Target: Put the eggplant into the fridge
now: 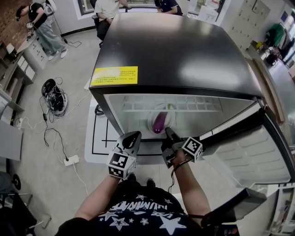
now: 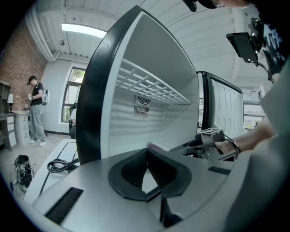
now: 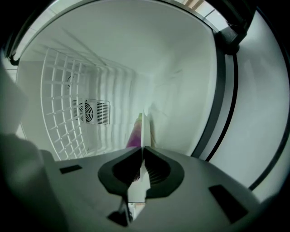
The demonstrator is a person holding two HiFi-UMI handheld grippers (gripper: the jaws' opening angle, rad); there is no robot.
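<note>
Eggplant point(image 1: 158, 122), purple, green stem end toward 1 o'clock: lying on a white plate point(image 1: 151, 120) inside the open fridge point(image 1: 184, 50), just at 6 o'clock of the white wire shelf point(image 1: 138, 107) in the head view. Seen lengthwise in the right gripper view, straight ahead at 12 o'clock past the jaw tips, close beside the plate's thin edge.

Right gripper point(image 1: 168, 132): clenched on the near rim of the plate. White rim pinched between the jaw tips and running up toward 12 o'clock in that gripper's own view. Reaching into the fridge opening from 6 o'clock.

Left gripper point(image 1: 133, 136): clenched on nothing, jaw tips touching, a small triangular gap behind them. Held outside the fridge, just beside the right gripper at its 9 o'clock, pointing at the fridge's front edge.

Fridge door point(image 1: 249, 152): swung wide open toward 4 o'clock, white ribbed lining facing up. Yellow label point(image 1: 114, 76) on the glossy black top, near its 8 o'clock corner. Vent grille point(image 3: 90, 112) on the white back wall, at 9 o'clock of the eggplant in the right gripper view.

On the floor: a tangle of cables point(image 1: 54, 94) at 9 o'clock of the fridge, a white power strip point(image 1: 71, 160) toward 7 o'clock. One person point(image 1: 41, 27) standing at a counter at 10 o'clock, well apart from the fridge; a seated person point(image 1: 108, 11) at 12 o'clock, beyond its far edge.
</note>
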